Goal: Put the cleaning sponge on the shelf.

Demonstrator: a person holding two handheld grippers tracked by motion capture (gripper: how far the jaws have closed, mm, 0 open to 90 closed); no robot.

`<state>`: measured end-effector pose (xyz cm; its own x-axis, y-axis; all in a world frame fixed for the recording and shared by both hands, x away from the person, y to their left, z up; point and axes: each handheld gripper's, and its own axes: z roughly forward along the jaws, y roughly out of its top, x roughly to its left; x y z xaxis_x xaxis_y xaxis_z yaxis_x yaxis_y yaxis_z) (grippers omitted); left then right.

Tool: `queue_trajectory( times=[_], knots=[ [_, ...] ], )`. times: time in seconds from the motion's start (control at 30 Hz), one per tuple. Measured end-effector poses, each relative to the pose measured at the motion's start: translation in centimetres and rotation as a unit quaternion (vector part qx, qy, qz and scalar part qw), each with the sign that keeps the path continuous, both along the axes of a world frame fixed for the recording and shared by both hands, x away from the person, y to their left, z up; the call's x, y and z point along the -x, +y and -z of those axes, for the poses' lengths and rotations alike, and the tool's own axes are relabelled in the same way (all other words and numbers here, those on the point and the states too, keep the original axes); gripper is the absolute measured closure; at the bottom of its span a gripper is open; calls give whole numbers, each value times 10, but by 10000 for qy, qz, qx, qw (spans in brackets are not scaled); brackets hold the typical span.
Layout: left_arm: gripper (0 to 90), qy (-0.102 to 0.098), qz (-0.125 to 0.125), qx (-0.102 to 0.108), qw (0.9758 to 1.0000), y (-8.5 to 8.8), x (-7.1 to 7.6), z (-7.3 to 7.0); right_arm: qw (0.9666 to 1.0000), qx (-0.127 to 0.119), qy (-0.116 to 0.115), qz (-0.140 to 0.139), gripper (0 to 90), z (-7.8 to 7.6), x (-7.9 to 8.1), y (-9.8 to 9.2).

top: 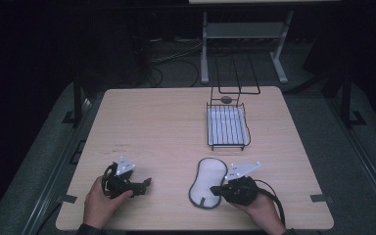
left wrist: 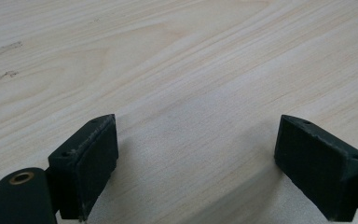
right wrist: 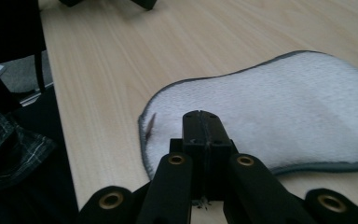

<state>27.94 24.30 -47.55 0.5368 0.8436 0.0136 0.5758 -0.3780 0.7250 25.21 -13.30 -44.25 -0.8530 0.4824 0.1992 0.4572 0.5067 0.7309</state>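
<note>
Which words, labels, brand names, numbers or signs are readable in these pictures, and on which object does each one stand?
None: no picture has readable text.
Table: two faint dark marks near the left edge of the left gripper view, too smudged to tell whether they are writing.
White pad: plain fabric with a grey border and a small tab; no print.
Wire tray: no label visible.

It looks like a lab: a bare wooden table (top: 152,127) stands on grey floor matting, with loose cables (top: 176,56) and a metal stand's legs (top: 242,44) beyond its far edge.
</note>
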Motion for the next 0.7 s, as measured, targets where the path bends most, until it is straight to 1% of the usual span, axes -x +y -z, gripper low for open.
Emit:
queue_trajectory(
  times=[0.17, 0.27, 0.3, 0.4, 0.47, 0.7],
  knots=[
    [127, 0, 0, 0, 10000, 0, 0, 0, 9999, 1, 40, -156, 898, 3, 4, 9],
    [127, 1, 0, 0, 10000, 0, 0, 0, 9997, 53, 58, -239, 898, 6, 4, 14],
    [127, 0, 0, 0, 10000, 0, 0, 0, 9996, 142, 61, -244, 898, 8, 4, 15],
    [127, 0, 0, 0, 10000, 0, 0, 0, 9992, 297, 72, -267, 898, 12, 3, 17],
    [127, 3, 0, -5, 10000, 0, 0, 0, 9993, 272, 104, -251, 899, 13, 3, 17],
    [127, -1, 0, -1, 10000, 0, 0, 0, 9992, 309, 86, -239, 898, 13, 3, 15]
  ],
)
